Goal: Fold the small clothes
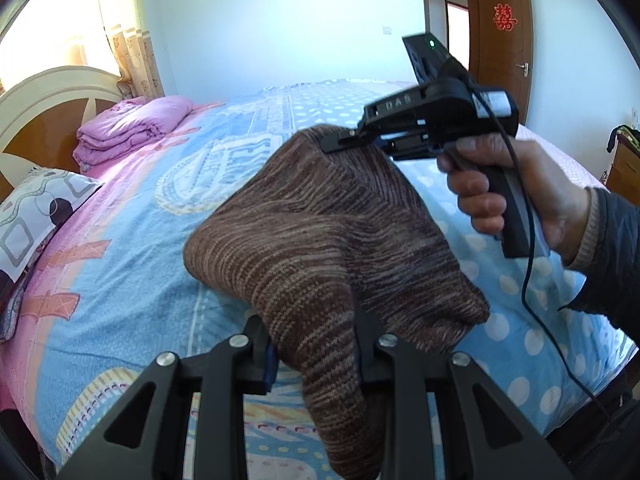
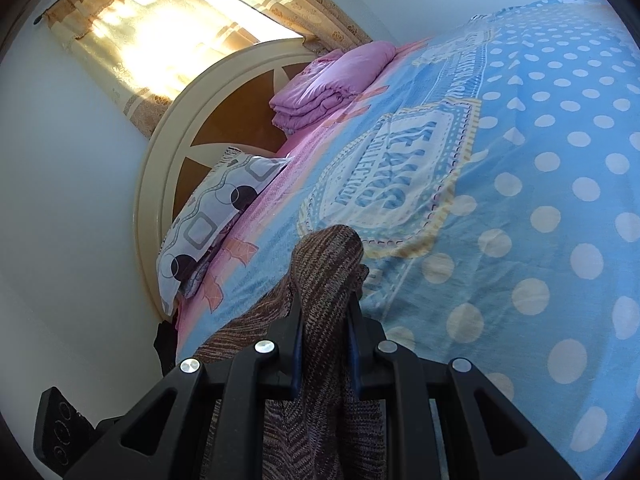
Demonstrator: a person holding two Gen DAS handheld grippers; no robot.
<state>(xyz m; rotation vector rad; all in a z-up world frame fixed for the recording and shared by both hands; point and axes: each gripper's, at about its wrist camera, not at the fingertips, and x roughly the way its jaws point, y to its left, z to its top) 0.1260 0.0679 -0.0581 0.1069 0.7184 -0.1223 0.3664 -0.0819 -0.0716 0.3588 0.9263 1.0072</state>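
A brown striped knit garment (image 1: 320,240) hangs in the air above the bed, held at two places. My left gripper (image 1: 314,344) is shut on its near lower part, with cloth bunched between the jaws. My right gripper (image 1: 340,142) is shut on its far upper corner, held by a hand at the right. In the right wrist view the right gripper (image 2: 324,320) pinches a fold of the same knit (image 2: 328,264), which drapes down over the fingers.
The bed (image 1: 132,280) has a blue dotted and pink sheet. A folded pink quilt (image 1: 132,128) and a patterned pillow (image 1: 36,208) lie by the round headboard (image 2: 168,152). A wooden door (image 1: 504,36) is at the far right. A black cable (image 1: 532,280) hangs from the right gripper.
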